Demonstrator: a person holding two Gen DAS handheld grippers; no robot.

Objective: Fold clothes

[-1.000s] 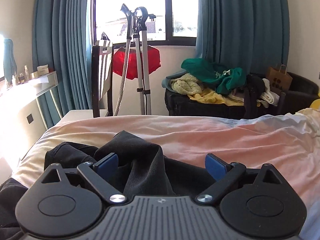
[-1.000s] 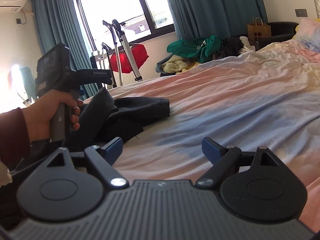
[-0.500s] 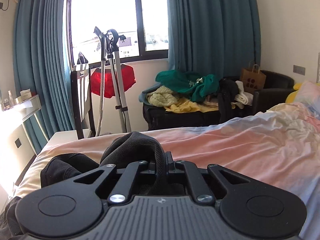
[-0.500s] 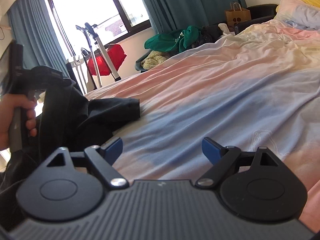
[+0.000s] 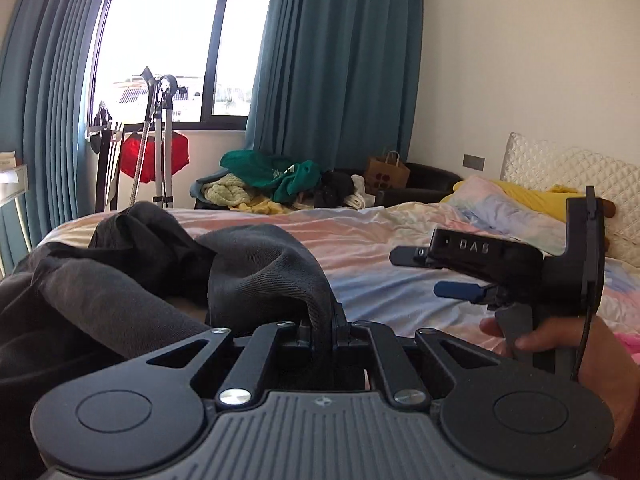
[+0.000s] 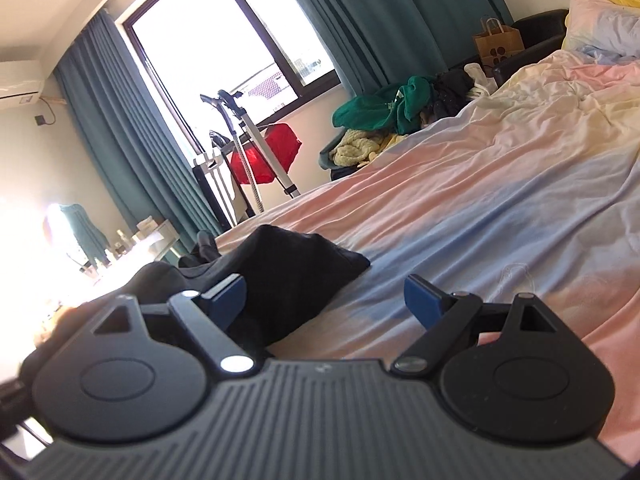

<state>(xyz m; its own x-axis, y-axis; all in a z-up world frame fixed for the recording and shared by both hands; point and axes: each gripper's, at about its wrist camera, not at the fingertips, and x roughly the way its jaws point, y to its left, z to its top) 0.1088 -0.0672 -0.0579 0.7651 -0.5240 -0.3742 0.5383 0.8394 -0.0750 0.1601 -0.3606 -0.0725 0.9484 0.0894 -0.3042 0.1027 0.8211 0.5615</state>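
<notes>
Left wrist view: left gripper (image 5: 320,320) pinches a raised fold of the dark grey garment (image 5: 256,264), fingers closed on the cloth. Rest of the garment trails to the left and lies bunched on the pastel bedsheet (image 5: 400,276). Right gripper (image 5: 456,290) is seen side-on, held level just above the sheet, right hand (image 5: 560,344) wrapped around its handle. Right wrist view: right gripper (image 6: 324,300) fingers spread wide, nothing between them; garment (image 6: 296,268) touches the left finger.
</notes>
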